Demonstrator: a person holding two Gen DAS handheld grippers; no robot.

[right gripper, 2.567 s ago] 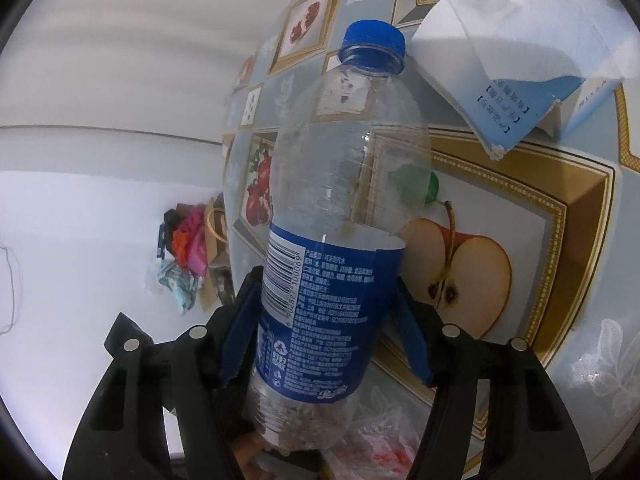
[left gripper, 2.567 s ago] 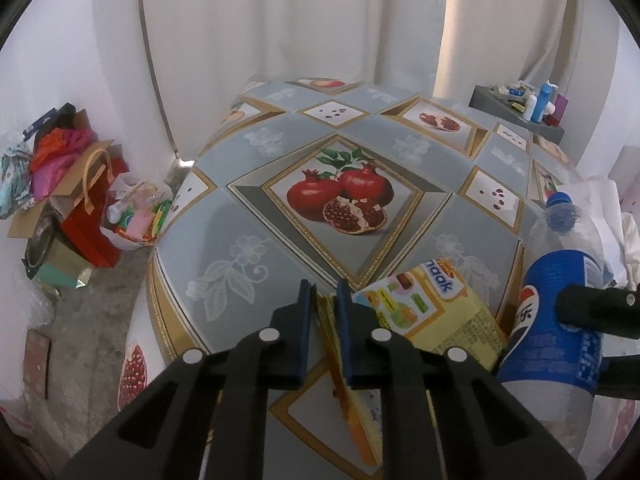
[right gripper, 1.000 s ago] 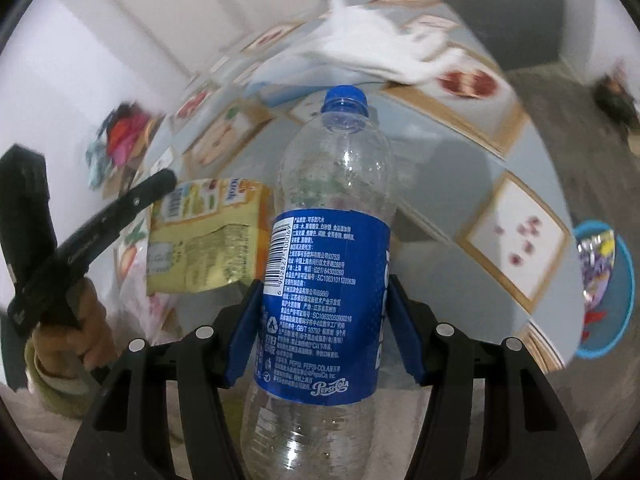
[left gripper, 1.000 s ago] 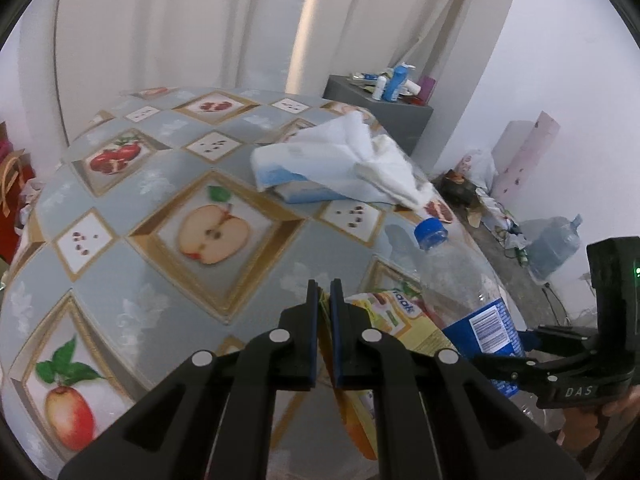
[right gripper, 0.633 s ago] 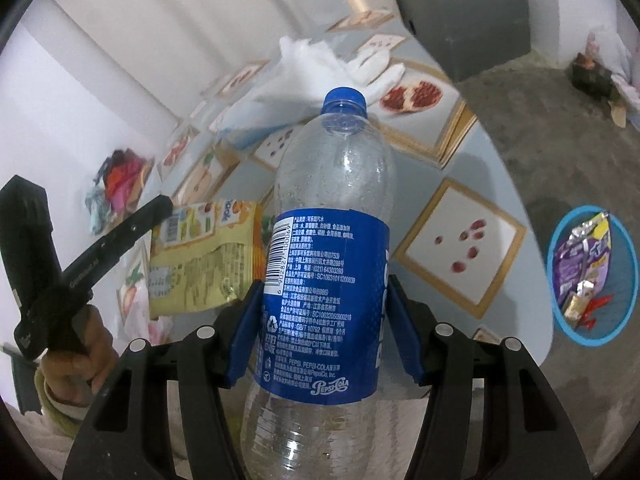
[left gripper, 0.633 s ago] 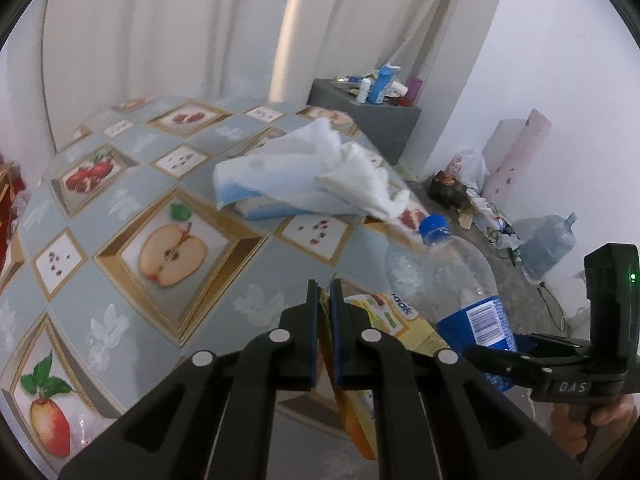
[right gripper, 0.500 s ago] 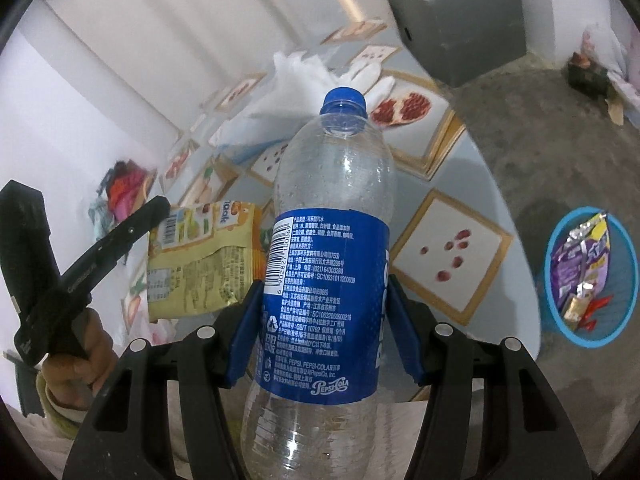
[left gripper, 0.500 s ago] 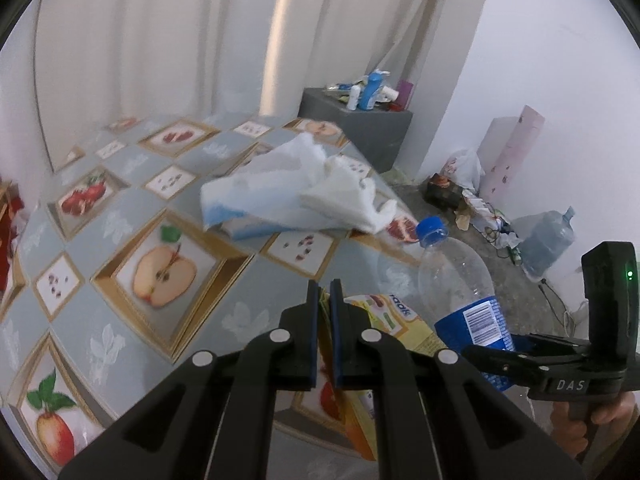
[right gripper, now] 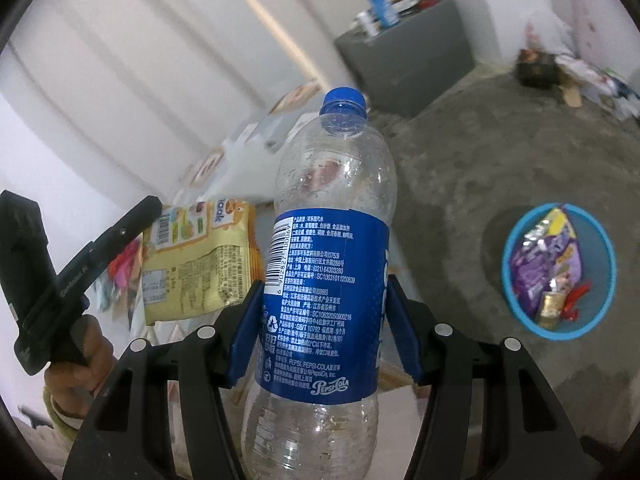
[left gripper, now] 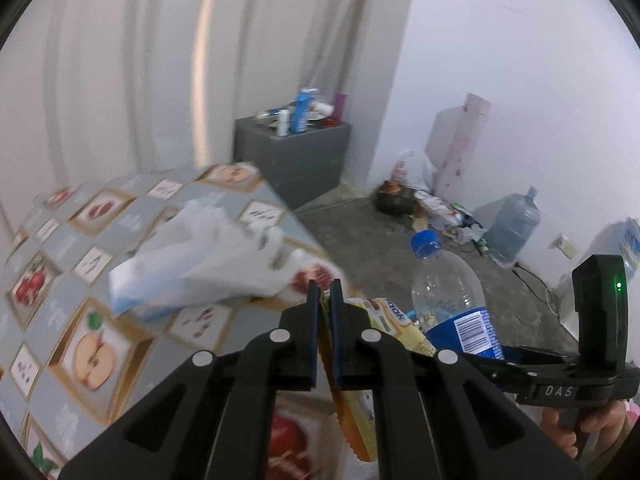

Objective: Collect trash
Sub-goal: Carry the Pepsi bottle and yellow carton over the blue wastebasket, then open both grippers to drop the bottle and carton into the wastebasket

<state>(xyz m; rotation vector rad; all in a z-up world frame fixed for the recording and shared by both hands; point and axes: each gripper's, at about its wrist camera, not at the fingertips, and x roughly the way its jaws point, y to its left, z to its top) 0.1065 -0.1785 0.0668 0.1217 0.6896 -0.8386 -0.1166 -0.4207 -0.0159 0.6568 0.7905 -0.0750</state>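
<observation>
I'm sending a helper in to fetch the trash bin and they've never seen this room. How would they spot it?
Look at the bare grey floor beyond the edge of the fruit-patterned table. A small round bin stands there alone. Its bright blue rim and the purple snack wrappers inside set it apart from the clutter by the far wall.

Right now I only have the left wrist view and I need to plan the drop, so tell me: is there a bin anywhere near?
Observer: Yes. The right wrist view shows a blue bin on the floor, right of the bottle.
Operator: Is it empty?
Observer: No. A purple wrapper and small red scraps already lie in it.
Operator: How is the right gripper holding the bottle?
Observer: The right gripper clamps the blue label from both sides, cap pointing away.
</observation>
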